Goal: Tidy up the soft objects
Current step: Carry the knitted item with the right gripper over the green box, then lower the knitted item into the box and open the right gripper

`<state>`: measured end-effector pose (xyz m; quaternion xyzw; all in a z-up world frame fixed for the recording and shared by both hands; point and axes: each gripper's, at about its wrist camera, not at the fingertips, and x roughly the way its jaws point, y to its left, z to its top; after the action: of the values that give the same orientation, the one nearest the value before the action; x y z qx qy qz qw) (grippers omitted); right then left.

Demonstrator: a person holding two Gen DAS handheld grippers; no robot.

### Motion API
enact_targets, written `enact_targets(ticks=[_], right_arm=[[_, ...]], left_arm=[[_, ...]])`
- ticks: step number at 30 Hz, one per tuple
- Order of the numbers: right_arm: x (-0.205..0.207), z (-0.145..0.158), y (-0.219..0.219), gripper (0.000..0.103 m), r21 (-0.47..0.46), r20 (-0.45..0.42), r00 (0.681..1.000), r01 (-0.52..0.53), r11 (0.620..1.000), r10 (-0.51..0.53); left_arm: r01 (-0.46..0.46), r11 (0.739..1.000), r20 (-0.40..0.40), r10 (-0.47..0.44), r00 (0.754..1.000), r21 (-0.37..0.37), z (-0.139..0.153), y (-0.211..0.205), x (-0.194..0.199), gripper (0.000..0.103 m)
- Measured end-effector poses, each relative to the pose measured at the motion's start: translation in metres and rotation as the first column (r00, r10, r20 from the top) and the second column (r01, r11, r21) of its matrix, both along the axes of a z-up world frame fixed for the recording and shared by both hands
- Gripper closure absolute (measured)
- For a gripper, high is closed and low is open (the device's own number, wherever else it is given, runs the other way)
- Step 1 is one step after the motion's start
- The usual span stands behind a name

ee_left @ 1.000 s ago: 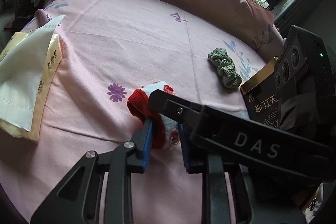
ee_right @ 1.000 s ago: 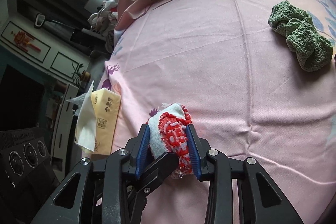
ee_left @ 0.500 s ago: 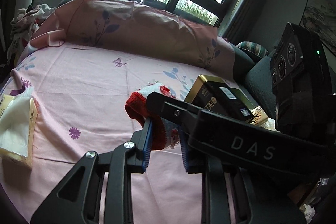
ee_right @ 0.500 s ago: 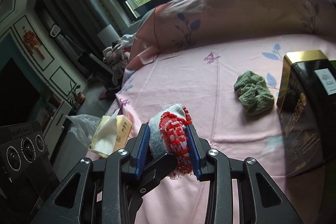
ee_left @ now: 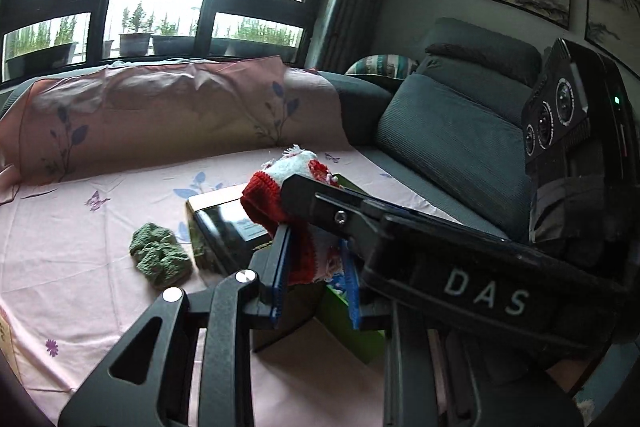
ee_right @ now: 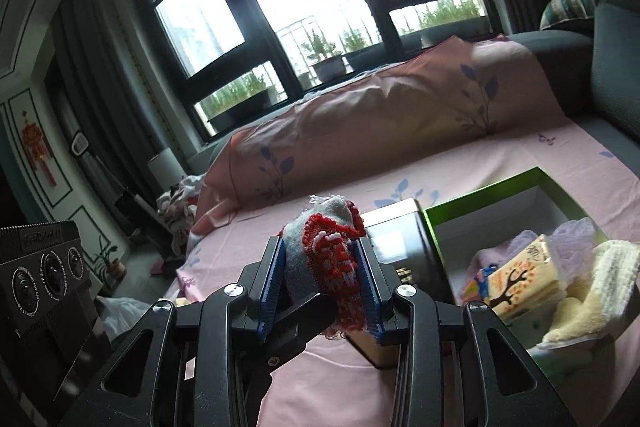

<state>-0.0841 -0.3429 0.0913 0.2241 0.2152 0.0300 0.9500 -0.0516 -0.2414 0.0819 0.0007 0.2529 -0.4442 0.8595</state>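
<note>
A red, white and grey knitted piece (ee_left: 276, 183) is held in the air above the pink sheet (ee_left: 80, 227), gripped from two sides. My left gripper (ee_left: 316, 275) is shut on its red lower part. The right gripper's black finger (ee_left: 320, 203) crosses in front of it. In the right wrist view my right gripper (ee_right: 320, 275) is shut on the same knitted piece (ee_right: 332, 247), with a left finger (ee_right: 296, 323) reaching in from below. A crumpled green cloth (ee_left: 160, 255) lies on the sheet to the left.
A black and gold tin (ee_right: 400, 239) stands just beyond the grippers. Right of it an open green box (ee_right: 496, 187) holds a tissue pack (ee_right: 520, 275), a cream knit (ee_right: 592, 287) and purple fabric. A pink pillow (ee_left: 160, 115) and grey sofa cushions (ee_left: 452, 147) bound the far side.
Both grippers have lifted the knitted piece off the sheet and swung right. The windows, the tin and the open green box have come into view; the yellow tissue pack has dropped out.
</note>
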Motion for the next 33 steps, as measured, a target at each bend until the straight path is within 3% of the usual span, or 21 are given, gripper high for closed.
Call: enact_targets(ticks=[8, 17, 26, 28, 29, 31, 33], right_arm=[[-0.019, -0.027, -0.073, 0.064, 0.131, -0.031, 0.988, 0.155, 0.979, -0.153], [-0.023, -0.062, -0.124, 0.064, 0.245, -0.098, 0.966, 0.257, 0.935, -0.239], [-0.027, -0.073, -0.141, 0.064, 0.283, -0.131, 0.937, 0.349, 0.893, -0.324], [-0.029, -0.071, -0.141, 0.064, 0.263, -0.144, 0.929, 0.368, 0.892, -0.341], [-0.030, -0.069, -0.140, 0.064, 0.241, -0.153, 0.922, 0.385, 0.891, -0.357], [-0.032, -0.065, -0.139, 0.052, 0.186, -0.167, 0.896, 0.439, 0.879, -0.412], [-0.031, -0.065, -0.139, 0.037, 0.165, -0.179, 0.886, 0.456, 0.875, -0.428]], left_arm=[[0.135, 0.987, -0.035, -0.133, 0.991, 0.085, -0.014, -0.073, 0.006, 0.081], [0.184, 0.968, -0.062, -0.176, 0.982, 0.170, -0.033, -0.126, 0.014, 0.081], [0.190, 0.963, -0.085, -0.176, 0.981, 0.190, -0.035, -0.137, 0.014, 0.080], [0.183, 0.972, -0.098, -0.169, 0.981, 0.150, -0.027, -0.121, 0.016, 0.079], [0.167, 0.978, -0.094, -0.156, 0.983, 0.128, -0.022, -0.112, 0.018, 0.074], [0.120, 0.986, -0.075, -0.112, 0.991, 0.115, -0.010, -0.093, 0.022, 0.057], [0.056, 0.993, -0.031, -0.053, 0.998, 0.108, 0.001, -0.070, 0.028, 0.031]])
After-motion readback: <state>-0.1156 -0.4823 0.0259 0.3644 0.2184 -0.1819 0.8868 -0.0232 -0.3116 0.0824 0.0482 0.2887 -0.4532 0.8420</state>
